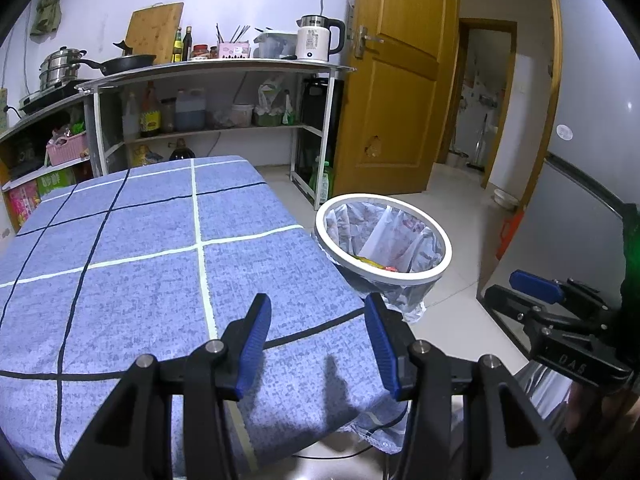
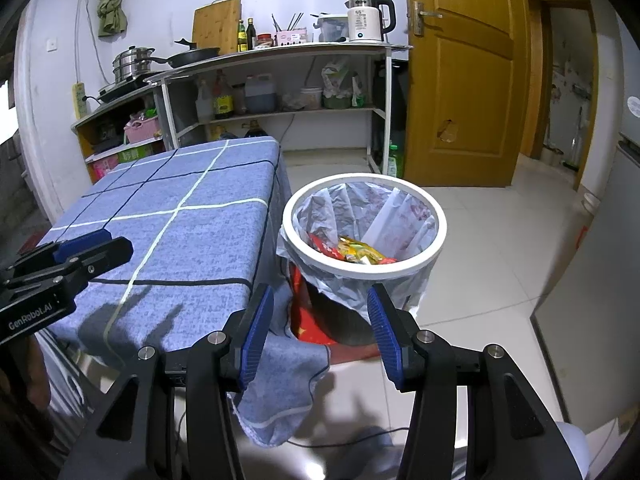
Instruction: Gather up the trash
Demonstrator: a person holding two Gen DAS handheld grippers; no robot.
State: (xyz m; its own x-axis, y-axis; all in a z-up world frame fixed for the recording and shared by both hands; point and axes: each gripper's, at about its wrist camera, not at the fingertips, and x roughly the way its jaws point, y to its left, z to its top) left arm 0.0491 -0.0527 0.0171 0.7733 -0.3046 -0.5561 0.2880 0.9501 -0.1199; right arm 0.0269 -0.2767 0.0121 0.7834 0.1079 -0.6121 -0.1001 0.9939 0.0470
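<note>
The left hand-held gripper (image 1: 316, 344) hangs over the near right corner of the table (image 1: 140, 248), its blue fingers (image 1: 256, 340) spread apart with nothing between them. The right hand-held gripper (image 2: 320, 340) is held off the table's near corner, above the floor, its fingers (image 2: 382, 336) likewise spread and empty. Ahead of it stands a trash bin (image 2: 434, 240) with a white rim and a clear plastic liner, just beside the table's right edge. Trash (image 2: 352, 254), red and yellow wrappers, lies inside the bin at the bottom of the liner. A blue checked cloth (image 2: 192, 240) covers the table and droops over its corner. Behind stand a shelf unit (image 2: 280, 50) carrying a white kettle (image 2: 366, 20) and a wooden door (image 2: 464, 72).
</note>
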